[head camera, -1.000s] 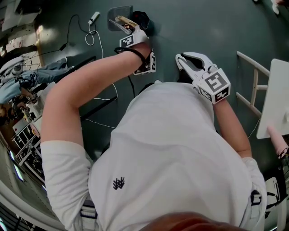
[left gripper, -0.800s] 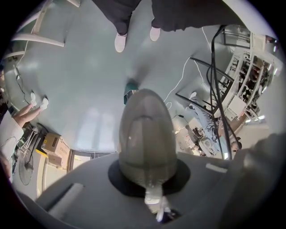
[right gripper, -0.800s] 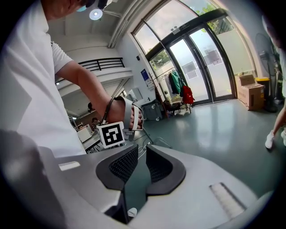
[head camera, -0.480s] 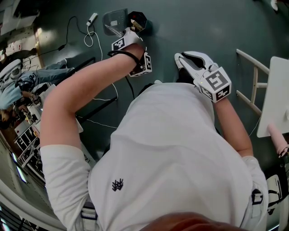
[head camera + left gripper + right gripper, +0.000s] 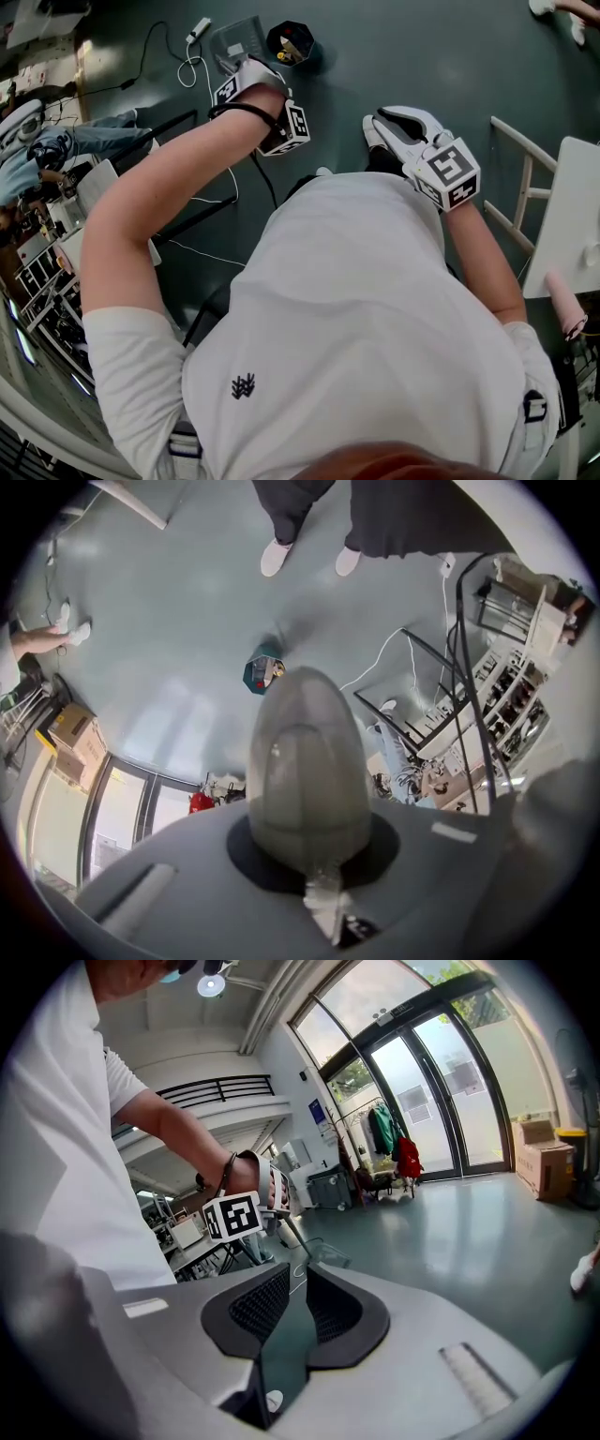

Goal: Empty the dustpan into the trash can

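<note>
my left gripper [image 5: 242,80] is clamped tight on the narrow near end of the dustpan [image 5: 232,39], and my right gripper [image 5: 389,127] hangs back by my chest with its pads all but together, holding nothing. i judge the pan light and stiff: thin, smoky, see-through plastic, smooth enough to twist in the pads if i swing it fast. the narrow end looks like the right place to hold it, since that leaves the wide mouth free to tip. its long axis runs straight out along my left jaws, away from me, with the broad end farthest out. from my head the pan sits just left of the trash can [image 5: 289,42], near it but not over it. along the left jaws the can [image 5: 265,672] shows on the floor just past the pan's far tip. i cannot tell if anything is left in the pan.
</note>
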